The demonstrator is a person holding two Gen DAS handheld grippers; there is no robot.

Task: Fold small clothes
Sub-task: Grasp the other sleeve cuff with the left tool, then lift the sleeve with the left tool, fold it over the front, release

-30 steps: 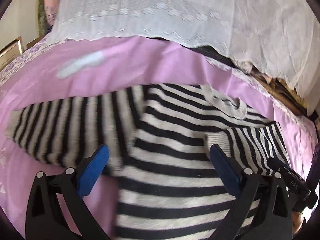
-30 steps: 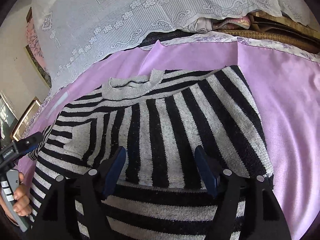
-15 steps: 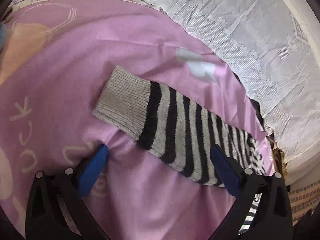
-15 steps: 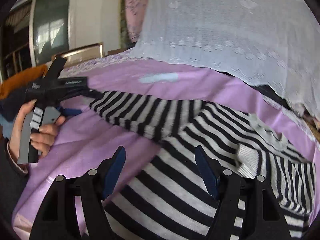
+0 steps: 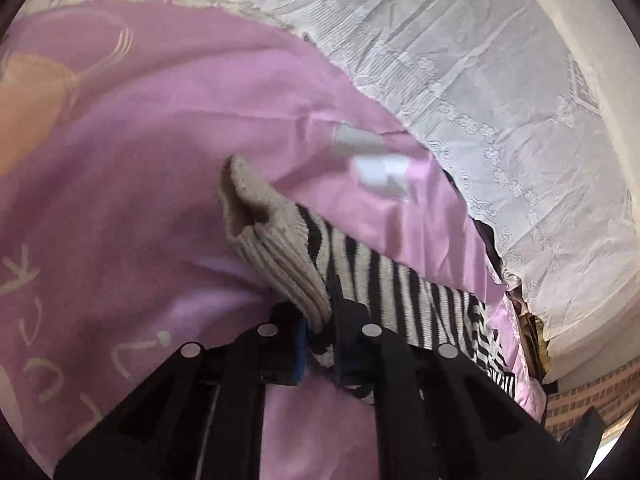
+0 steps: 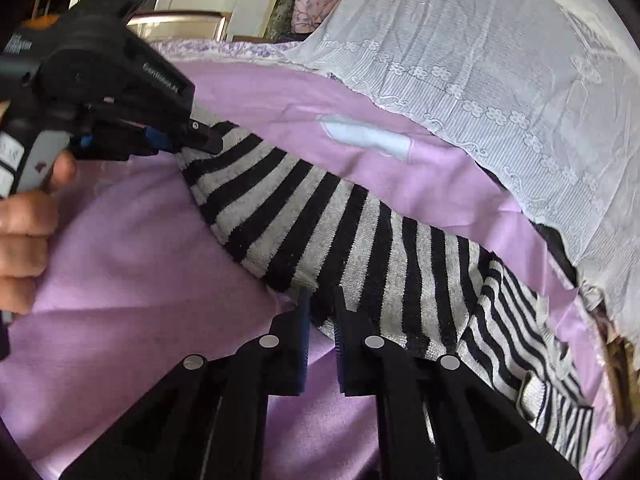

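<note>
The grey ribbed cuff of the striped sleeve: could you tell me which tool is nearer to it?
Left. The left tool pinches the cuff itself; the right tool is closing on the sleeve farther along.

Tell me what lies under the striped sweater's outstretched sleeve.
The pink bedsheet lies under the sleeve, showing on both sides. Whatever sits directly beneath the knit is covered.

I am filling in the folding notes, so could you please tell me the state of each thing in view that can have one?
Striped sweater: lying on the bedsheet, one sleeve stretched out sideways.
Sleeve cuff: lifted and bunched.
Left tongs: shut on the cuff.
Right tongs: closing on the sleeve's edge, farther up.
Pink bedsheet: spread out, slightly creased.
White lace cover: draped behind.
</note>
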